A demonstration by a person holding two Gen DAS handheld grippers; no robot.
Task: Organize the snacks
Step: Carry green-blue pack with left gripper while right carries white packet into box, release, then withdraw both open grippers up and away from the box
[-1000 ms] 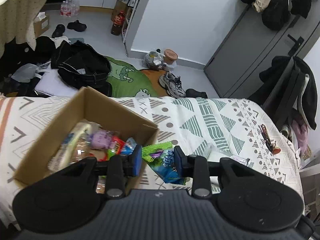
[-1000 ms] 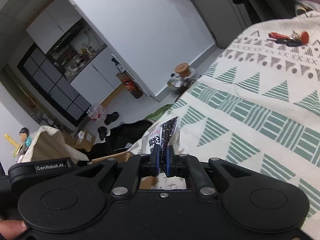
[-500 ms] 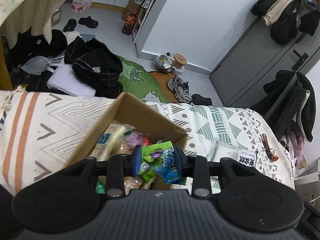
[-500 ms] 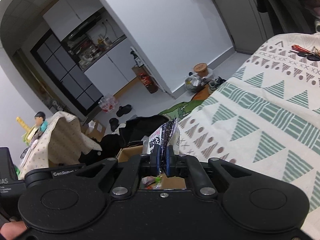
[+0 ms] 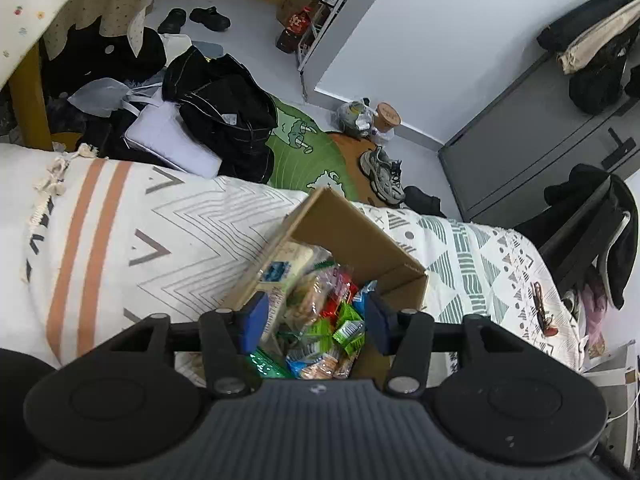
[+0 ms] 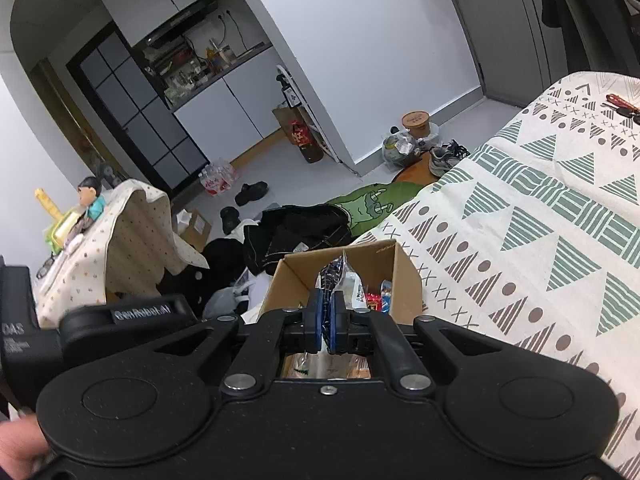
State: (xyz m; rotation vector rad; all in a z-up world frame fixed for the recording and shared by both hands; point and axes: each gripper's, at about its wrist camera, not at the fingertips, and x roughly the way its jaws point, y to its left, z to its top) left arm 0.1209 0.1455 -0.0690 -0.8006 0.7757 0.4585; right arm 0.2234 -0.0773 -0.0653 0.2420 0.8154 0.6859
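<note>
**Inspector:** Where did the snacks stand at the moment you observed?

**Onlooker:** Most lay heaped in the cardboard box (image 5: 362,236), which sat on the patterned bed cover (image 5: 160,224). The left hand-held gripper (image 5: 313,321) hung directly over the heap of snacks (image 5: 320,320), blue pads spread wide, gripping nothing. The right hand-held gripper (image 6: 325,322) was closed tight on a dark snack packet (image 6: 334,274), poised above the open box.

**Inspector:** How would you judge the goods to handle?

**Onlooker:** Light and limp, in my opinion. They were thin crinkly film wrappers, likely slick, and the contents looked like biscuits that would crush under a hard squeeze. I would take any packet by its sealed edge or a corner, as the right one appeared to be held. The box is stiff card but open-topped and resting on soft bedding, so I would expect it to tip if pushed at the rim.

**Inspector:** And the surroundings?

**Onlooker:** The cover was cream with orange stripes and green triangles; a bunch of keys (image 5: 540,308) lay near its far edge. Beyond the bed the floor was cluttered: a black bag (image 5: 224,100), a green rug (image 5: 304,152), a grey trainer (image 5: 382,172). A kitchen counter (image 6: 212,64) showed through the archway.
</note>
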